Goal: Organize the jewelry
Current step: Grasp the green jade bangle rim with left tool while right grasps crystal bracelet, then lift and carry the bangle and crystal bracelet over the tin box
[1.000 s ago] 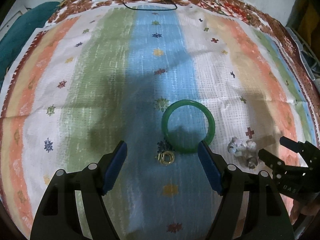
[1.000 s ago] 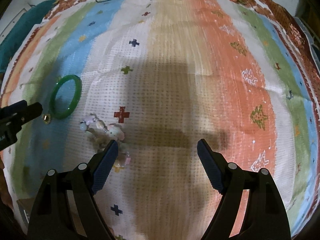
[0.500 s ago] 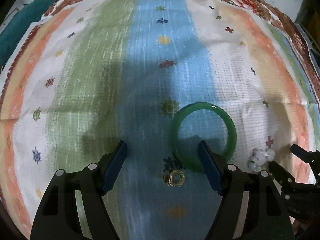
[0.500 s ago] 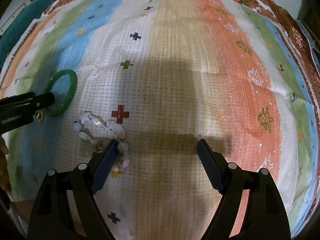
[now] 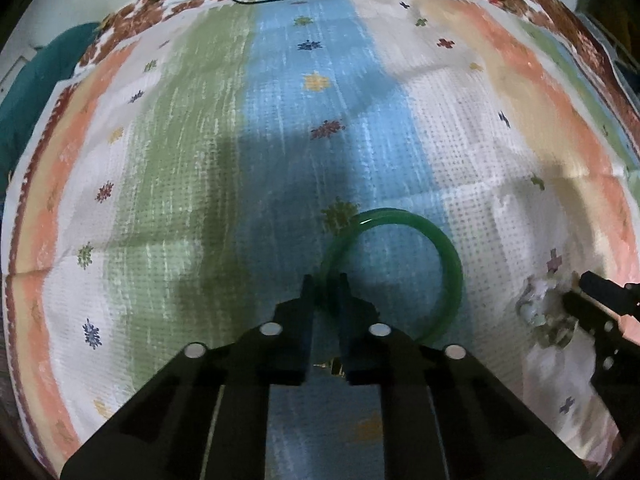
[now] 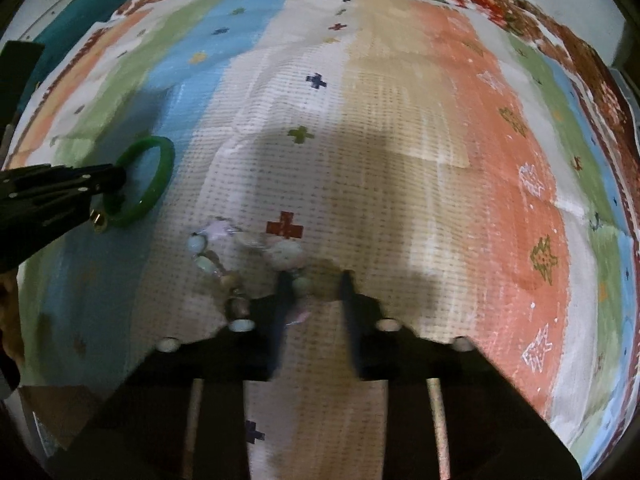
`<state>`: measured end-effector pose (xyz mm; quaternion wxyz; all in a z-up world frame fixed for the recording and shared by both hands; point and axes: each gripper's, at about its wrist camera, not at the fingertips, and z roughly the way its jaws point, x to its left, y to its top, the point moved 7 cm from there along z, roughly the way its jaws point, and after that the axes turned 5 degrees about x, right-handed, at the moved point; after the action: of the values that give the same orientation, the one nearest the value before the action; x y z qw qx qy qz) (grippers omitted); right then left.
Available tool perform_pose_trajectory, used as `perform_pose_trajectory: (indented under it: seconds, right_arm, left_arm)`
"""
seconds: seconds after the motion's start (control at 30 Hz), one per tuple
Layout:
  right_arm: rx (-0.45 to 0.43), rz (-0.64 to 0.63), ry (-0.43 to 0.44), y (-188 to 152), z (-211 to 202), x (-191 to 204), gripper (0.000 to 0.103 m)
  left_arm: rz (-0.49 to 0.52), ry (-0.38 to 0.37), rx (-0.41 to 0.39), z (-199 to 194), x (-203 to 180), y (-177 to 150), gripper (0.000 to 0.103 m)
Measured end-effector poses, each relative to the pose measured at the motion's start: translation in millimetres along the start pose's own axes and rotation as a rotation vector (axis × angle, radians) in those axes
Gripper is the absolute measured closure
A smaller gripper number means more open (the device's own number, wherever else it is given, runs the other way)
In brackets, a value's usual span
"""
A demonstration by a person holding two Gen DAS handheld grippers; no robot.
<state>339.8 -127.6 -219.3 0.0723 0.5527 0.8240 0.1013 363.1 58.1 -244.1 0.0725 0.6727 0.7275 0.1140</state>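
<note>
Striped cloth (image 5: 208, 152) under everything; my left gripper (image 5: 324, 280) pinches the green bangle (image 5: 448, 256), my right gripper (image 6: 314, 280) has just closed on the bead bracelet (image 6: 280, 256), both steeply down.

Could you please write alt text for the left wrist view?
The left gripper has just closed on the near rim of a green bangle lying on a striped cloth. A beaded bracelet lies to the right, by the right gripper.
</note>
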Motion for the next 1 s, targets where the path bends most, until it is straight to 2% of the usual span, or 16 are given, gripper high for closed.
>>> perform_pose_trajectory:
  seconds: [0.4, 0.73, 1.0]
  right_arm:
    - [-0.030, -0.013, 0.016, 0, -10, 4, 0.091]
    - [-0.113, 0.003, 0.085, 12, -50, 19, 0.091]
    - [-0.183, -0.025, 0.085, 18, -79, 33, 0.091]
  left_arm:
    - [-0.039, -0.009, 0.000, -13, 5, 3, 0.097]
    - [-0.055, -0.022, -0.029, -43, 1, -6, 0.096]
    - [-0.057, -0.021, -0.066, -74, 7, -17, 0.096]
